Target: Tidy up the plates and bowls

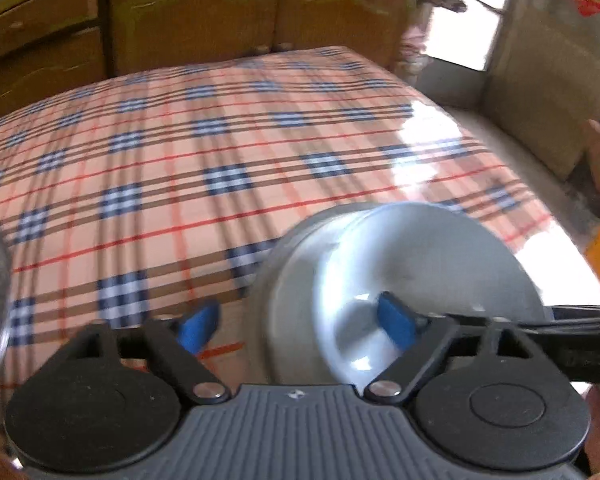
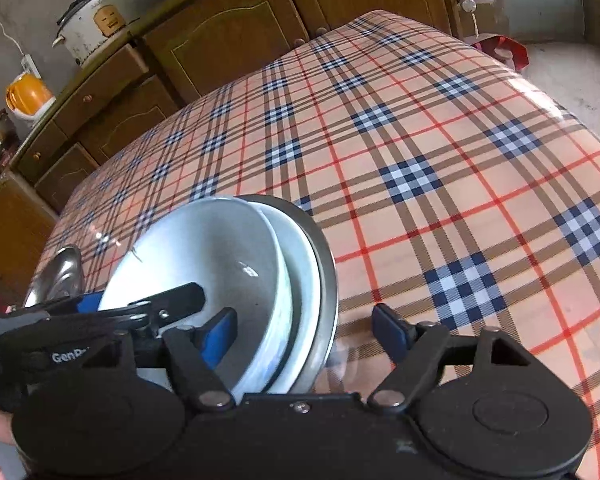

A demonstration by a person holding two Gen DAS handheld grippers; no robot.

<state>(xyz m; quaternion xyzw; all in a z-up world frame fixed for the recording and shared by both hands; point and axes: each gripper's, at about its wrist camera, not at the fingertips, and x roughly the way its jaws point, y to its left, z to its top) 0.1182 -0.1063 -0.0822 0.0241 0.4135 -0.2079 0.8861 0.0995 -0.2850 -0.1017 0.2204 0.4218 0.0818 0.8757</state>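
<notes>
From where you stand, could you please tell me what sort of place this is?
Most likely a home kitchen or dining room: a rice cooker and orange kettle sit on wooden cabinets, beside a table in a plaid tablecloth holding a stack of bowls.

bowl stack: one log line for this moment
white bowl on metal plate | left gripper open, astride rim | right gripper open, astride rim

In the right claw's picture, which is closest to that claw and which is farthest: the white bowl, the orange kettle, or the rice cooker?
1. White bowl: nearest, with the right claw astride its rim, low on the left.
2. Orange kettle: much farther, on the wooden counter at the far left.
3. Rice cooker: farthest, at the upper left, farther along the same counter.
</notes>
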